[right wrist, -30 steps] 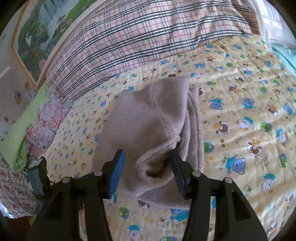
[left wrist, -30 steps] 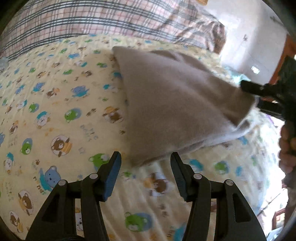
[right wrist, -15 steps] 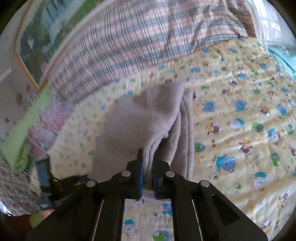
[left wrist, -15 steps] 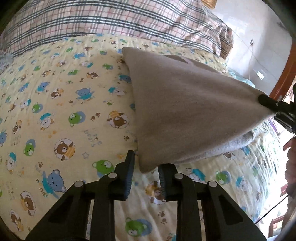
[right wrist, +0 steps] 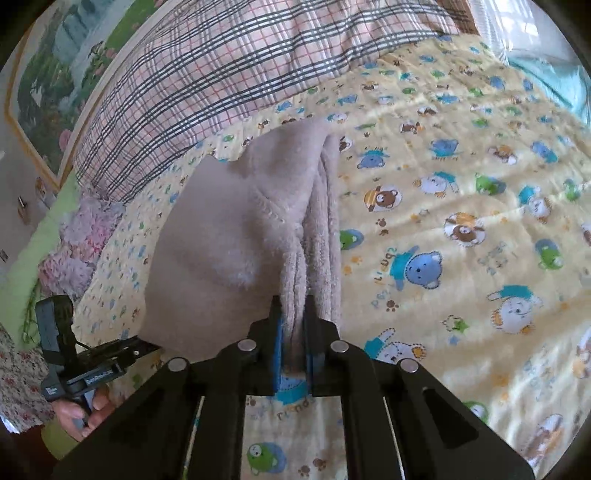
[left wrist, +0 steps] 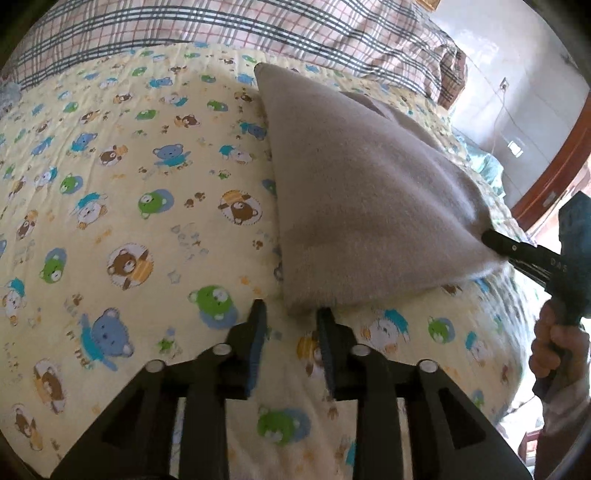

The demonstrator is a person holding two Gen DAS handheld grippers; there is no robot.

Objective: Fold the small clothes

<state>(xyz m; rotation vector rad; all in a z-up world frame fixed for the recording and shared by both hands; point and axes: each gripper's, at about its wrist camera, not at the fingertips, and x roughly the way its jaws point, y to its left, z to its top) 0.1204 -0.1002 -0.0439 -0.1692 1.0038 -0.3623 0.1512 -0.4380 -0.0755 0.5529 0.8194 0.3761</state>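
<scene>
A small grey fleece garment (left wrist: 362, 192) lies half lifted on the yellow bear-print bed sheet (left wrist: 122, 192). My left gripper (left wrist: 290, 314) is open, its fingertips on either side of the garment's near corner with a clear gap. My right gripper (right wrist: 293, 314) is shut on the garment's bunched edge (right wrist: 295, 258) and holds that corner up. The right gripper also shows in the left wrist view (left wrist: 517, 251) at the garment's far right corner. The left gripper shows in the right wrist view (right wrist: 110, 354) by the garment's lower left corner.
A plaid pillow (left wrist: 258, 29) lies along the head of the bed, also in the right wrist view (right wrist: 229, 62). A wooden bed frame (left wrist: 554, 166) and a white wall are at the right. A picture (right wrist: 55, 62) hangs at the left.
The right gripper closed on the garment's edge and lifted it. The left gripper narrowed around the near corner, then its jaws widened a little again.
</scene>
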